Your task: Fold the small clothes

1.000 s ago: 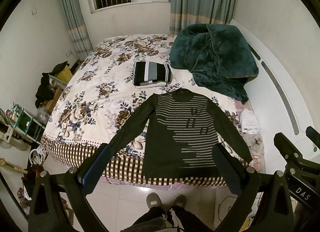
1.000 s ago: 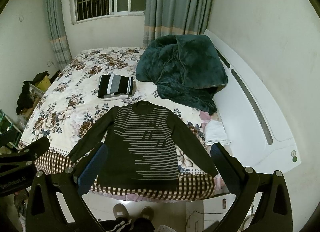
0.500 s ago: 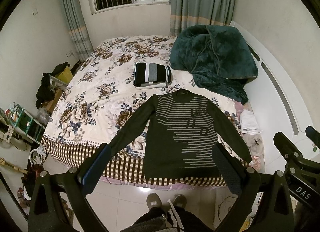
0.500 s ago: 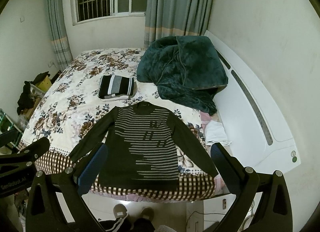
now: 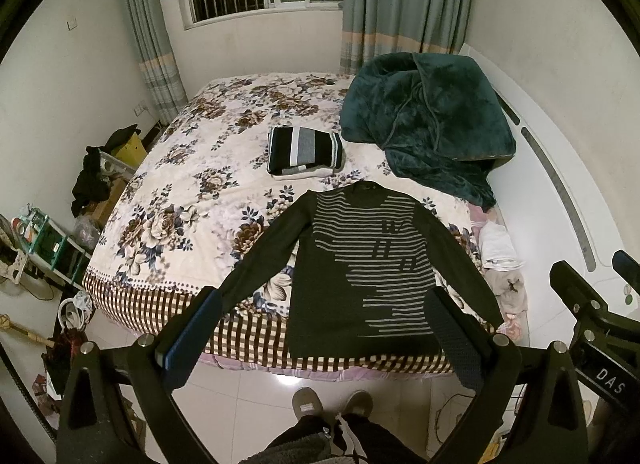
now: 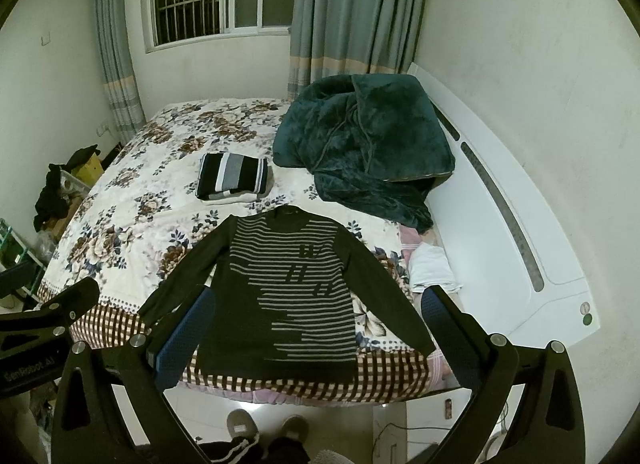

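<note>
A dark sweater with grey stripes point(image 5: 360, 264) lies flat, front up, sleeves spread, at the near edge of the flowered bed point(image 5: 192, 200); it also shows in the right wrist view point(image 6: 288, 288). A folded black, grey and white striped garment point(image 5: 305, 151) sits further back on the bed, also seen in the right wrist view point(image 6: 234, 176). My left gripper point(image 5: 326, 328) is open and empty, held above the floor in front of the bed. My right gripper point(image 6: 316, 328) is open and empty beside it.
A dark green blanket point(image 5: 428, 124) is heaped at the bed's far right by the white headboard point(image 6: 508, 224). White cloths point(image 5: 498, 248) lie at the bed's right edge. Boxes, clothes and shelves point(image 5: 92, 184) crowd the floor on the left. The person's feet point(image 5: 332, 404) stand on the tiles.
Both views have shifted very slightly; the clothes on the bed have not moved and both grippers stay open.
</note>
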The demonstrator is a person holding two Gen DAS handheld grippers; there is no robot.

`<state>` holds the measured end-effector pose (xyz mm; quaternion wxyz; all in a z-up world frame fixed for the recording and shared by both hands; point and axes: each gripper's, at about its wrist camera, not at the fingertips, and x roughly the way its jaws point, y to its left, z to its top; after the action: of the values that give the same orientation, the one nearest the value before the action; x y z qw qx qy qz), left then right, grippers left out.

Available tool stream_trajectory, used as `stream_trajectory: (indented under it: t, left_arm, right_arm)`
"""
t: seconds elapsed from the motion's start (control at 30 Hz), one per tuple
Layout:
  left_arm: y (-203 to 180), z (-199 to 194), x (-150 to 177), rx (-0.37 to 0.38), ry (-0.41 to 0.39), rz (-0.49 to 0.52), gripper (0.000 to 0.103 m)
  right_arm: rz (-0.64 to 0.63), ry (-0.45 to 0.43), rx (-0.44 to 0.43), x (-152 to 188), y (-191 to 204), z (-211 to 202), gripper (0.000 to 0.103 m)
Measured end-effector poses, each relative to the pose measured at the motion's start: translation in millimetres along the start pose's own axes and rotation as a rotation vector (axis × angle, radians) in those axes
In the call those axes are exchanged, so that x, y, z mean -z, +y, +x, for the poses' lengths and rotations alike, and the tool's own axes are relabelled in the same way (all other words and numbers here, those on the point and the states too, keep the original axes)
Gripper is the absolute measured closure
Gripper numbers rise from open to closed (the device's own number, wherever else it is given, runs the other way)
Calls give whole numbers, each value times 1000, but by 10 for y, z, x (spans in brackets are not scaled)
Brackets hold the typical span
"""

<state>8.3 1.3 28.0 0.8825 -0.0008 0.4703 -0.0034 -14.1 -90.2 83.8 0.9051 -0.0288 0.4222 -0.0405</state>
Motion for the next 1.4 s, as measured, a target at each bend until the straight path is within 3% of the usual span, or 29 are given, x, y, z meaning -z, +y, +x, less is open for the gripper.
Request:
stream_trajectory:
  t: [1.03,1.27,1.4]
  left_arm:
    - [-66,35,-98,11,-8,-2,0]
    - [-51,518,-243,-20,-22,6,0]
    - [-44,1128,-279,-36,-1,39,0]
  right_arm:
    - [-2,-4,5,-37,10,-44,0]
    - [82,33,43,-179,-186,280,0]
    - [208,114,141,-25,-561,911,0]
